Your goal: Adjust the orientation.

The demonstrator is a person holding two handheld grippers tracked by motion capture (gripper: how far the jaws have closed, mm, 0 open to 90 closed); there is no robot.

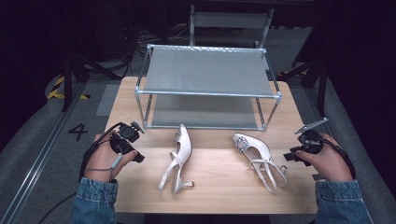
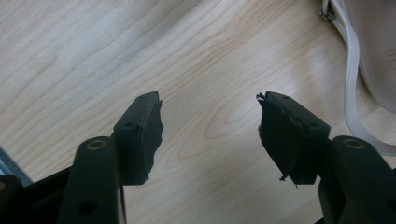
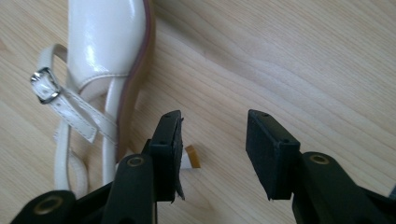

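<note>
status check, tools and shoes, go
Left tool open, empty. Right tool open, empty. Left shoe and right shoe on table, shoe rack beyond. Nothing blocking.

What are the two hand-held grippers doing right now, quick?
Left hand-held gripper: open, holding nothing, above bare wooden table.
Right hand-held gripper: open, holding nothing, beside the white shoe.

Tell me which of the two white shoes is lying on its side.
The left shoe, nearest the left claw: it lies on its side, heel sideways. The right shoe rests sole-down.
</note>
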